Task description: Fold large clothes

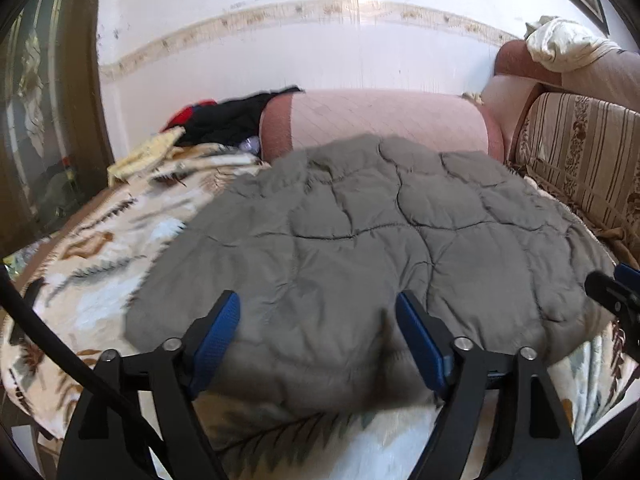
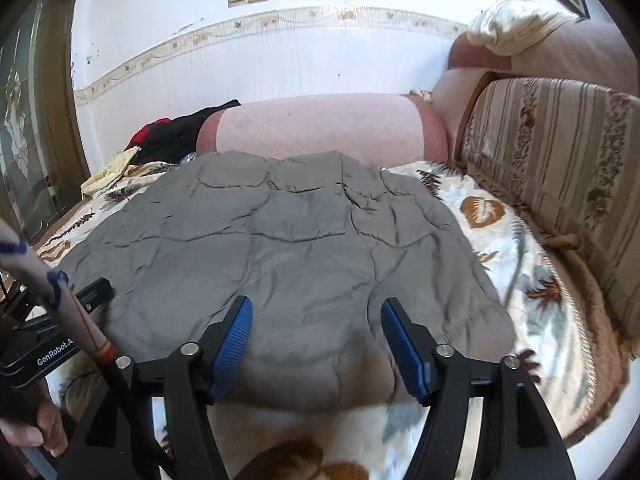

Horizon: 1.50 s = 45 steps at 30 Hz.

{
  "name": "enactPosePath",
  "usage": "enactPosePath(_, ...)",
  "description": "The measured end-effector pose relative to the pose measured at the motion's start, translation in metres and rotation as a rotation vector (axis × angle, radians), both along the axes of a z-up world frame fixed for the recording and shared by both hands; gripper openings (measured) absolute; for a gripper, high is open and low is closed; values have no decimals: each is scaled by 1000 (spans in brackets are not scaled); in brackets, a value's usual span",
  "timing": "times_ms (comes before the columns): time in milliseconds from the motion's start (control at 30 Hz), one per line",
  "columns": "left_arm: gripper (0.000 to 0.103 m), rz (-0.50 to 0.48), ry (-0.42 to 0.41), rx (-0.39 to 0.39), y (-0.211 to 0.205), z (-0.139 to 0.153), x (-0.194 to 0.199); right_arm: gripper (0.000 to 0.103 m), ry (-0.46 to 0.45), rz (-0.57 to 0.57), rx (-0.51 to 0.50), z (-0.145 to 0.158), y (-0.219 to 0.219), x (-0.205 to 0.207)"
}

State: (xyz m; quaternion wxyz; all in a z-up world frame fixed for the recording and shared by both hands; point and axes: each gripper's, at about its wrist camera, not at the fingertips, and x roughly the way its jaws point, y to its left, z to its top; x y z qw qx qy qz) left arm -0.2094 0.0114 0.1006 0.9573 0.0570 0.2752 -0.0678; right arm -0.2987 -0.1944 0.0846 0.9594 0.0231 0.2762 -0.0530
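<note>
We are looking along both pairs of tongs at a grey quilted garment (image 1: pixel 372 240), apparently a padded jacket, which is lying flat on a leaf-patterned blanket (image 1: pixel 92 264) spread over a sofa seat, with a pink bolster (image 1: pixel 384 120) lying behind it against the wall. The left tongs (image 1: pixel 318 340) are standing wide apart over the garment's near hem, their blue pads gripping nothing, and the right tongs (image 2: pixel 316 340) are doing the same further along that edge, likewise empty. The garment is lying straight ahead of both, its near edge bulging just under the pads, its body running away toward the bolster; whether that is its long axis we cannot say for sure, since the fisheye is bending the outline. Neither hand is sitting clearly nearer: both are hovering at the same hem, the left toward its left end, the right toward its right corner, where the stitched edge is showing. The flat, compact shape is fitting either a garment laid out for folding or one already doubled over, and the views are not settling which.
</note>
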Motion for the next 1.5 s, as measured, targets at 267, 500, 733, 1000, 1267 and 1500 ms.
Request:
enactPosePath(267, 102, 4, -26, 21, 14, 49, -66, 91, -118, 42, 7, 51, 30, -67)
enactPosePath(500, 103, 18, -67, 92, 21, 72, -103, 93, -200, 29, 8, 69, 39, -93)
enactPosePath(733, 103, 75, -38, 132, 30, 70, -113, 93, -169, 43, -13, 64, 51, -95)
enactPosePath(1000, 103, 130, -24, 142, 41, 67, -109, 94, -114, 50, -109, 54, 71, -91)
enactPosePath(1267, 103, 141, -17, 160, 40, 62, -104, 96, -87, 42, -145, 47, 74, -87)
enactPosePath(1500, 103, 140, -8, 165, 39, 58, -103, 97, -75, 35, -148, 42, 74, -84)
